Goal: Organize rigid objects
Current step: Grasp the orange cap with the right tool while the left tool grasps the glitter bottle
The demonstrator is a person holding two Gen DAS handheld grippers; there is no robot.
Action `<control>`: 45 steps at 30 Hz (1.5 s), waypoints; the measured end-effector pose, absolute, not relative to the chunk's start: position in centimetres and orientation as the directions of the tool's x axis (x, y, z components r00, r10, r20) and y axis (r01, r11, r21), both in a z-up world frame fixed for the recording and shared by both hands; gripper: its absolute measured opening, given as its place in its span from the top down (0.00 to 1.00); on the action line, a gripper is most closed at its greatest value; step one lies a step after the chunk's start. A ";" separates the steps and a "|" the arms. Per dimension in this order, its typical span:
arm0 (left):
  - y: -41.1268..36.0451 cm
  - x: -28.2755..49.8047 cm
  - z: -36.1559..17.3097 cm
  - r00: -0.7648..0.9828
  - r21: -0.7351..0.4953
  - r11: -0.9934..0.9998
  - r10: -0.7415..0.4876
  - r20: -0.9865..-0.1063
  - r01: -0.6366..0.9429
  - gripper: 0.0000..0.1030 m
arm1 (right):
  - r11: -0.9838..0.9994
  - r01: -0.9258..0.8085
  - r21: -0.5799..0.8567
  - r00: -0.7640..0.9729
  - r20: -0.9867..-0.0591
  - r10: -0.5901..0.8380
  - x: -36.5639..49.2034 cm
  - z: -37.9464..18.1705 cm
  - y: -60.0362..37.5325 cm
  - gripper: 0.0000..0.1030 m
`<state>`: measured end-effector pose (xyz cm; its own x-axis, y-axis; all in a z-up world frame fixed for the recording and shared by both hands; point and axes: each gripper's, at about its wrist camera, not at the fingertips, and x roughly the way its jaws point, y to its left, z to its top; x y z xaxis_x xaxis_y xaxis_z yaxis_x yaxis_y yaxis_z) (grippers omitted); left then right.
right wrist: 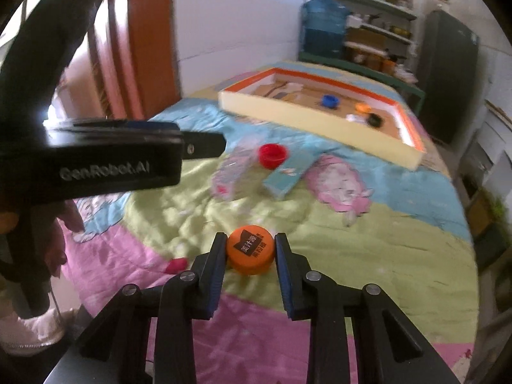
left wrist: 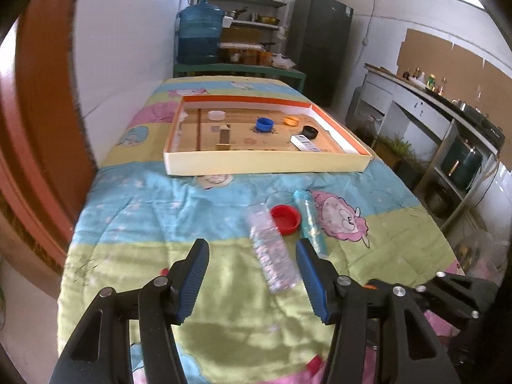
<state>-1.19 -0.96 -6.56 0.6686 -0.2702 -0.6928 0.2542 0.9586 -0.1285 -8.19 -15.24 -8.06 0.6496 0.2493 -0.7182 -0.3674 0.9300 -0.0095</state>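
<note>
My right gripper (right wrist: 250, 240) is shut on an orange bottle cap (right wrist: 250, 249) with dark printed characters, held just above the quilt. My left gripper (left wrist: 252, 249) is open and empty, its fingers either side of a clear patterned box (left wrist: 273, 252) lying on the quilt. A red cap (left wrist: 285, 219) and a light blue box (left wrist: 309, 220) lie just beyond it; they also show in the right wrist view, red cap (right wrist: 272, 155), blue box (right wrist: 289, 174). The shallow cardboard tray (left wrist: 256, 164) holds white (left wrist: 216, 115), blue (left wrist: 264, 124), orange (left wrist: 291, 121) and black (left wrist: 309, 132) caps and a small white box (left wrist: 304, 143).
A cartoon-print quilt (left wrist: 160, 208) covers the table. The left gripper's body (right wrist: 105, 156) fills the left of the right wrist view. A red door (left wrist: 38, 128) stands on the left, shelves and a water jug (left wrist: 199, 35) behind, a counter (left wrist: 432, 102) at right.
</note>
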 end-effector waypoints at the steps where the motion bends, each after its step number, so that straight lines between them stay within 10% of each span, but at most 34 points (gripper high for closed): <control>1: -1.4 -0.8 -6.7 0.664 -0.124 0.960 -0.265 -0.699 0.252 0.45 | 0.935 -0.354 -0.011 0.656 -0.716 0.240 -8.3 -7.9 -15.6 0.70; 9: -3.4 1.4 -8.7 0.622 -0.098 0.973 -0.210 -0.754 0.210 0.46 | 0.954 -0.299 0.009 0.669 -0.712 0.216 -8.7 -7.7 -17.7 0.70; 18: -2.2 0.9 -9.6 0.604 -0.140 0.972 -0.226 -0.764 0.187 0.80 | 0.951 -0.307 0.036 0.660 -0.713 0.239 -8.5 -8.0 -17.6 0.70; 45: 0.1 1.0 -5.1 0.693 -0.198 0.962 -0.274 -0.667 0.191 0.80 | 0.961 -0.274 0.032 0.729 -0.646 0.229 -3.2 -3.7 -17.6 0.70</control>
